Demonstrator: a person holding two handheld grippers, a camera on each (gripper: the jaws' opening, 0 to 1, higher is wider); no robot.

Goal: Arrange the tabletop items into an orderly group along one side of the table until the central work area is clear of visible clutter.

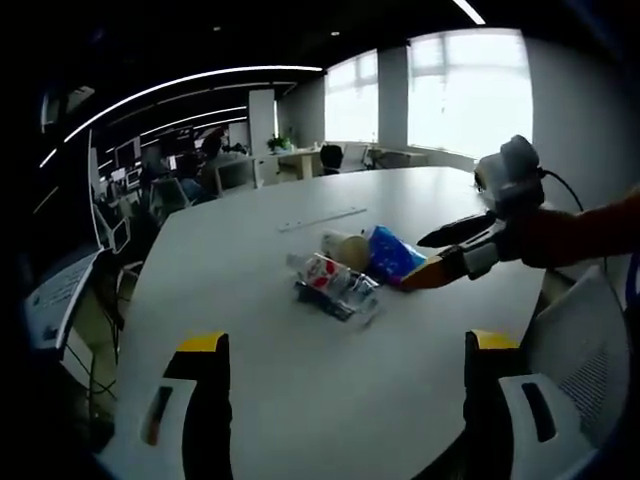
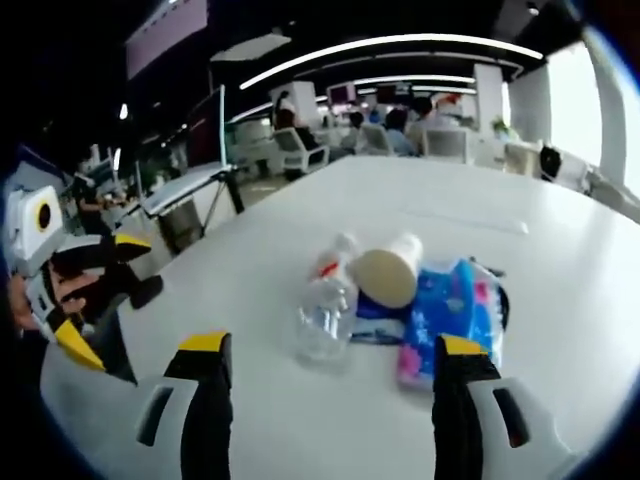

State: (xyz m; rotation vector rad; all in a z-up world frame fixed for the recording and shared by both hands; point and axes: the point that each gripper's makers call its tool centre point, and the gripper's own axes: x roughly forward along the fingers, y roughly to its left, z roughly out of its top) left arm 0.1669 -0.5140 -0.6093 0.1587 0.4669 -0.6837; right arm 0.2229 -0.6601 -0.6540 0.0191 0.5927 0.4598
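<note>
Right gripper (image 2: 325, 385): jaws spread wide and holding nothing, low over the white table (image 2: 560, 260), aimed straight at the cluster; in the left gripper view it reaches in from the right, its tips just beside the blue pack.
Left gripper (image 1: 340, 385): jaws also spread and empty, set well back from the items with bare tabletop between.
Cluster: a small heap near the middle of the table, well apart from every edge that shows.
Clear plastic bottle (image 2: 325, 305): lies on its side, long axis running roughly away from the right gripper, cap end far; it sits ahead and slightly left of the gap between the jaws.
Paper cup (image 2: 385, 272): tipped over, its round base facing the right gripper, touching the bottle and resting against the blue pack.
Blue tissue pack (image 2: 445, 320): lies just ahead of the right-hand jaw, the closest item, long axis also pointing roughly away.
Nearer hand: the right, by a clear margin.
Deciding relation: bottle and pack both lie lengthwise to the right gripper's approach, so closing across either one's narrow width looks feasible without turning the wrist.
Task state: by my reading, clearing is not done; the items still occupy the central area.
</note>
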